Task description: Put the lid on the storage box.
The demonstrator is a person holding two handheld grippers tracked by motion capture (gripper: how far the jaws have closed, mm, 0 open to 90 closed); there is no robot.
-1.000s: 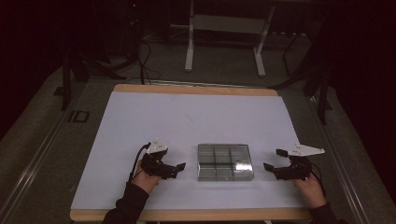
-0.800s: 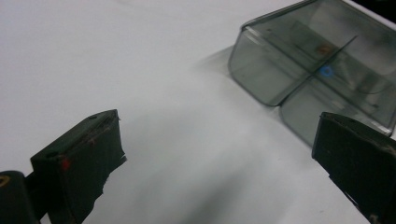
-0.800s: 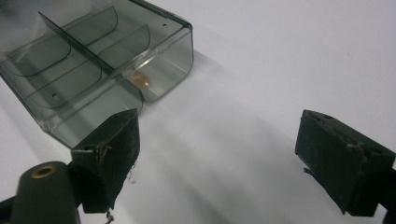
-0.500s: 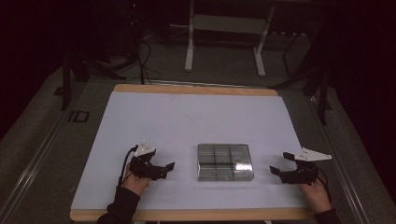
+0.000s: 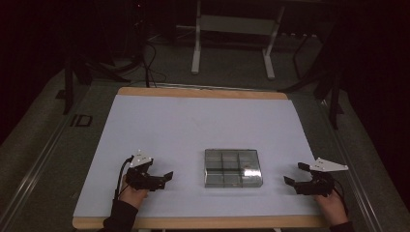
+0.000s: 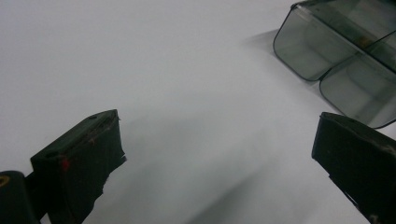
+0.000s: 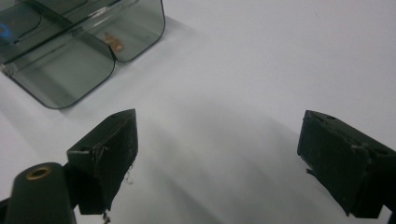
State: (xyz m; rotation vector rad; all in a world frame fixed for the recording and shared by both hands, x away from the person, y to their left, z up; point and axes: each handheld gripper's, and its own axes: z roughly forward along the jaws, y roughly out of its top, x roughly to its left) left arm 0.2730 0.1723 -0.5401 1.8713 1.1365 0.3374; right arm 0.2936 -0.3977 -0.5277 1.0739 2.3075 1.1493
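High view: clear compartment box (image 5: 233, 167), rigid, light, slick plastic, best gripped at side walls, lying between left gripper (image 5: 164, 178) and right gripper (image 5: 293, 175), both spread wide and empty.

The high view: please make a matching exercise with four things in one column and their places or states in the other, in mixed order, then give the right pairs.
Things:
1. left gripper
2. right gripper
3. box
4. table

Places or states:
A. clear, with compartments, between the grippers
B. open, left of the box, apart from it
C. white top with a wooden edge
D. open, right of the box, apart from it

Pairs: 1-B, 2-D, 3-A, 4-C
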